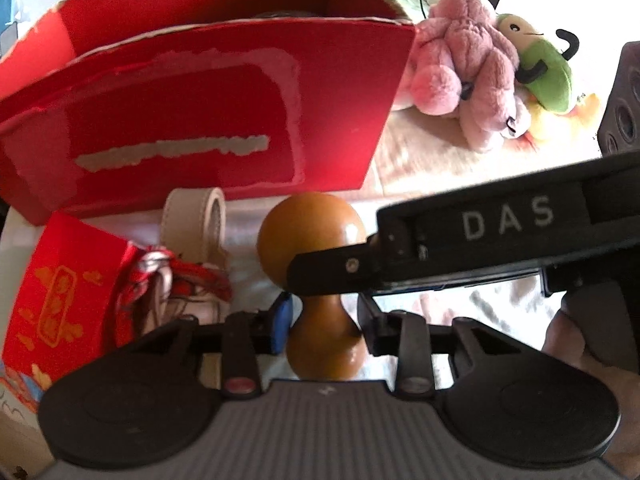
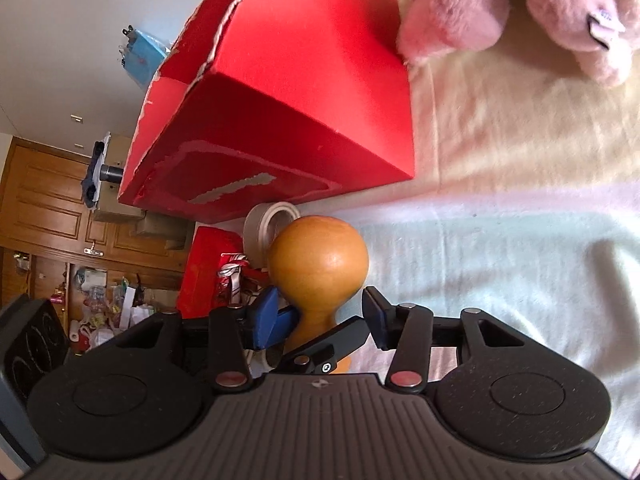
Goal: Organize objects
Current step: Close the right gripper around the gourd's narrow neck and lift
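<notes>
One glossy orange-brown wooden gourd (image 1: 312, 236), narrow-waisted.

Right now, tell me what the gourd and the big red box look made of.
Gourd: likely dried gourd or wood, smooth orange-brown, with a glossy highlight. Big red box: cardboard or paperboard, matte red, with torn pale edges and grey patches where the surface peeled.

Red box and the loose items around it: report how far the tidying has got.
Done: little that shows; something dark lies inside the red box, too hidden to name. In hand: both hand-held grippers are at the wooden gourd, the left one and the right one bracketing its waist, neither clearly clamped. Left: the pink plush, green plush, tape roll and small red bag remain outside.
</notes>
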Motion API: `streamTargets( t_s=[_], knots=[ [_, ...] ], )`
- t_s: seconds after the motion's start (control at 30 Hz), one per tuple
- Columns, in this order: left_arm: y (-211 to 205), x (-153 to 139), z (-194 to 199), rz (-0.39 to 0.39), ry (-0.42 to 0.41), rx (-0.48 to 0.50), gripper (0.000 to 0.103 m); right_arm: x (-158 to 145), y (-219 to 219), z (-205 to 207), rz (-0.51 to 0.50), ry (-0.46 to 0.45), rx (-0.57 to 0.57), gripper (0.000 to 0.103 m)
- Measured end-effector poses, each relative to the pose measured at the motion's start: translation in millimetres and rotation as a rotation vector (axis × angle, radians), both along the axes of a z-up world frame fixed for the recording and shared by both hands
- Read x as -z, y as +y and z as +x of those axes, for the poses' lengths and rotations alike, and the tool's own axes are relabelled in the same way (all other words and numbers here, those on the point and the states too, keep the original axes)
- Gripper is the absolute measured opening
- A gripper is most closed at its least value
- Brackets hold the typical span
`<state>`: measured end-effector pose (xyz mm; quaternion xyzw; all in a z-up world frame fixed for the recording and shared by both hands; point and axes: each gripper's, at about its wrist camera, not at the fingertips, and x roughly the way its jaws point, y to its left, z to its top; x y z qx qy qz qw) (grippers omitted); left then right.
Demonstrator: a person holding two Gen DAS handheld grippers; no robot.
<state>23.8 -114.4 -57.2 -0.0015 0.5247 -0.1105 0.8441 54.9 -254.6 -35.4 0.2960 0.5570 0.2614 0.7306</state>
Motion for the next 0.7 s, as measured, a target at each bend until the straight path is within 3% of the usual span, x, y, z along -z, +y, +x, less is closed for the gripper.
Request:
streamTargets(
  t_s=[0.7],
  knots=[
    [-36,3,5,-0.093,0.012,0.076,0.036,1,-46,-12,-0.008,0.003,0.104,0.05]
  ],
)
